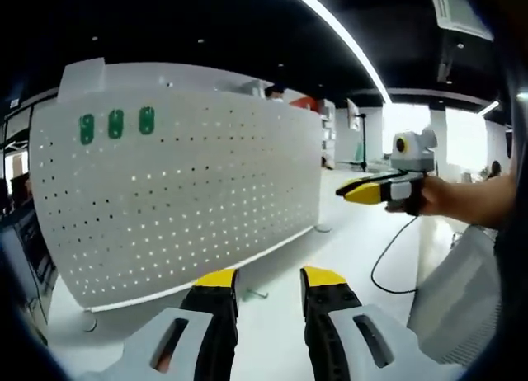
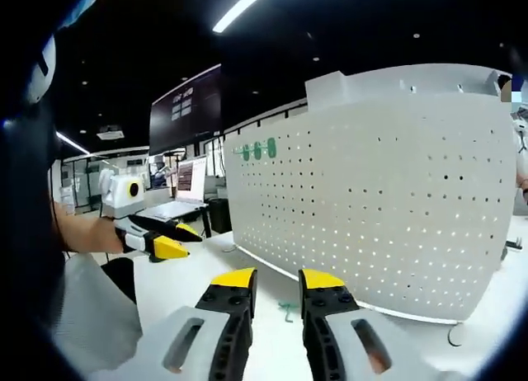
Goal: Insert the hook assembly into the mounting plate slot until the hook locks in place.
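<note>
Left gripper view: left gripper point(image 1: 269, 284) jaws spread, nothing btwn them, over white bench point(image 1: 280, 331). White pegboard point(image 1: 181, 199) stands upright ahead w/ three green hooks point(image 1: 115, 124) near its top left. Right gripper point(image 1: 363, 191) enters from right, held in a hand point(image 1: 441, 198); can't tell its state.

Right gripper view: right gripper point(image 2: 275, 286) jaws spread, empty. Pegboard point(image 2: 388, 191) ahead-right, green hooks point(image 2: 257, 150) near its upper left corner. Left gripper point(image 2: 165, 237) at left; jaw gap unclear. Small green item point(image 2: 287, 309) lies on bench near pegboard base.
</note>
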### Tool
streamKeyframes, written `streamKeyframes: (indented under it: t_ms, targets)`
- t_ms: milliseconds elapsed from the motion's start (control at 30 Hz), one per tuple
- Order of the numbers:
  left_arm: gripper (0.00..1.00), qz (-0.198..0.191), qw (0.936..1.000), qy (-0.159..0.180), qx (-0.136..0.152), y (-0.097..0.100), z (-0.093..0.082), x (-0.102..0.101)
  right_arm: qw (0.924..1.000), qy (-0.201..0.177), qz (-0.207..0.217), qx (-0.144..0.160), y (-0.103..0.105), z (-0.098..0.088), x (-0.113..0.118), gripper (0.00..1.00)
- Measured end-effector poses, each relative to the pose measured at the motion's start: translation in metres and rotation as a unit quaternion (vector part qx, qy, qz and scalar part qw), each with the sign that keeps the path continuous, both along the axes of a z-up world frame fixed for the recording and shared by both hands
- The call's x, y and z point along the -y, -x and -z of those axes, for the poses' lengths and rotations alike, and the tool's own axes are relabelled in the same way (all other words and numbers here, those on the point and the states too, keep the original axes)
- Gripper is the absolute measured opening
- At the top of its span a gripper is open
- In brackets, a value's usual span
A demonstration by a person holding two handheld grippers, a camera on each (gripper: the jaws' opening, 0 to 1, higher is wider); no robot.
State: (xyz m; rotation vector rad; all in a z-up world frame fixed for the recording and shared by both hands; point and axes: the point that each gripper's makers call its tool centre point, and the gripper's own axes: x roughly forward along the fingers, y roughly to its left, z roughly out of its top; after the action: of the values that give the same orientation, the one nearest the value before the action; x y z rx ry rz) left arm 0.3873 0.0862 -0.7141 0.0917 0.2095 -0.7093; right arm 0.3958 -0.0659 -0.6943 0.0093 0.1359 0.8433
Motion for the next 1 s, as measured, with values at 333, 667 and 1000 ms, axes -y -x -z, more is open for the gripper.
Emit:
streamKeyframes:
  t_ms: [333, 667, 1000]
  targets:
    - [0.30, 0.028, 0.9995, -0.012, -0.002, -0.032, 0.003, 0.015, 0.9999, 0.003, 0.013, -0.009, 0.012, 0.007, 0.008, 0.20]
    - [0.26, 0.052, 0.9970, -0.056, -0.013, -0.065, 0.030, 0.032, 0.9998, -0.001, 0.017, -0.010, 0.016, 0.009, 0.008, 0.20]
    - [0.25, 0.062, 0.9928, -0.093, -0.045, -0.090, 0.074, 0.049, 0.9996, -0.003, 0.019, -0.021, 0.017, 0.018, 0.007, 0.20]
